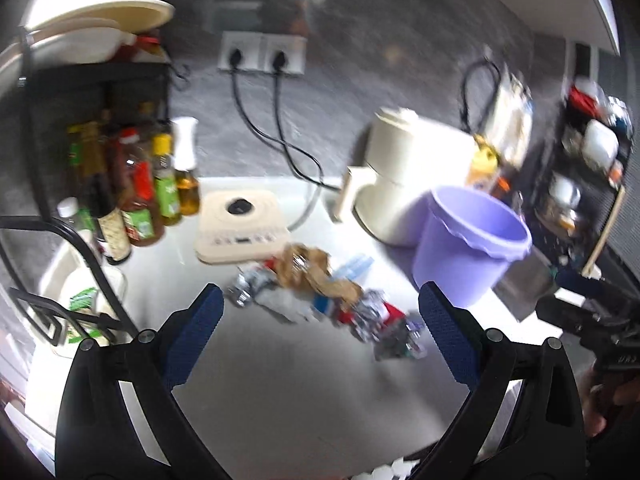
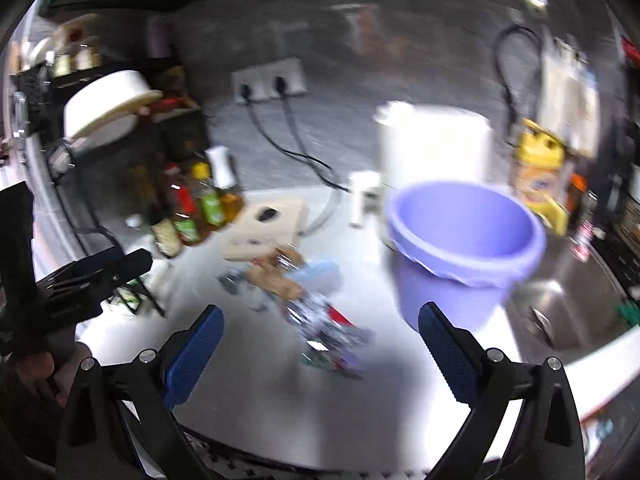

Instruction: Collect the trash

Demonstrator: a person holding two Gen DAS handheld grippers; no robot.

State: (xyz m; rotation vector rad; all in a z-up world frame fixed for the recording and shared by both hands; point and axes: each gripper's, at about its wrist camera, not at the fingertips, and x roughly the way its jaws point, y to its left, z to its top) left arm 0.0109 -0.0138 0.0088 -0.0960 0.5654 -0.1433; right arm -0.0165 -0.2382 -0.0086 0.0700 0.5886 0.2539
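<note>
A heap of trash (image 1: 320,296) lies on the white counter: crumpled brown paper (image 1: 310,270), silver foil and colourful wrappers. A lilac bucket (image 1: 470,240) stands empty to its right. My left gripper (image 1: 320,328) hovers open above the counter, just in front of the heap, with nothing between its blue pads. In the right wrist view the same trash (image 2: 312,304) lies ahead and the bucket (image 2: 464,248) is at the right. My right gripper (image 2: 320,344) is open and empty, close over the nearest wrappers (image 2: 336,340). Both views are motion-blurred.
Sauce and oil bottles (image 1: 140,192) stand at the left under a black rack. A cream scale (image 1: 240,226) and a cream appliance (image 1: 404,180) sit behind the trash, with cables to wall sockets (image 1: 260,54). A steel sink (image 2: 560,312) lies right of the bucket.
</note>
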